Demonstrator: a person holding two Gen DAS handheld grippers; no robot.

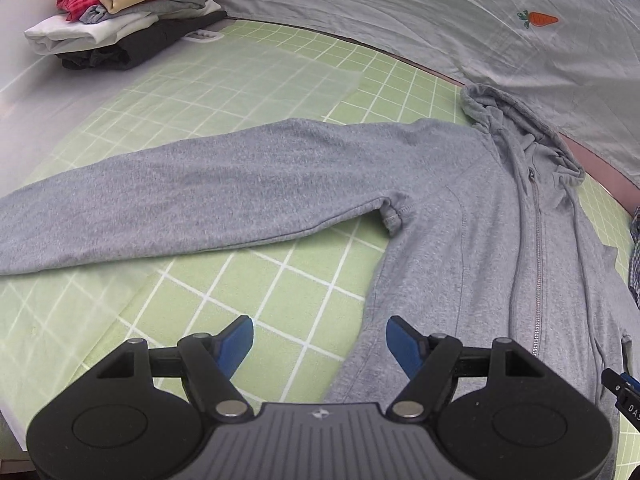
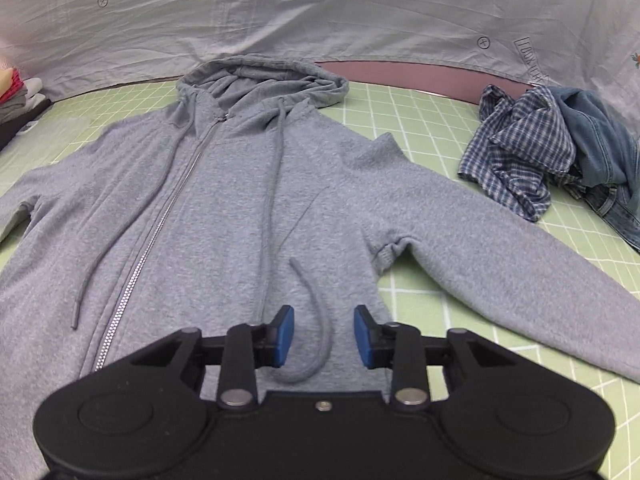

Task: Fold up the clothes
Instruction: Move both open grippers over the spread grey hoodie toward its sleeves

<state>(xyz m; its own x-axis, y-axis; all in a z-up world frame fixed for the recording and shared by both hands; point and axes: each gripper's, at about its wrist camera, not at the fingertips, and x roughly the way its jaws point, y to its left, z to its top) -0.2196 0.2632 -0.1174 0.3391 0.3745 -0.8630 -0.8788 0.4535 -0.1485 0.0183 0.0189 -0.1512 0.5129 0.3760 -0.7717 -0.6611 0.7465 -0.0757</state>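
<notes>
While both claws hover low, the rundown from near to far:
Left claw (image 1: 320,344): blue fingers (image 1: 236,344) spread wide, gripping nothing, poised over the green gridded worktop (image 1: 280,272) just beside the hoodie's side edge.
Right claw (image 2: 324,336): parted about halfway, empty, right above the lower front of the hoodie, with a loop of drawstring (image 2: 316,320) lying between its fingers.
Grey zip hoodie (image 2: 224,208): flat and face up on the worktop, zipper (image 2: 160,224) closed, both sleeves stretched out to the sides, hood at the far end.
Unfolded heap: a blue checked shirt (image 2: 516,152) and denim garment (image 2: 600,152) crumpled together, far right.
Folded stack (image 1: 128,20): beige, red, grey, white and black pieces, far left corner.
Backdrop: pale sheet with carrot prints (image 1: 538,19).
</notes>
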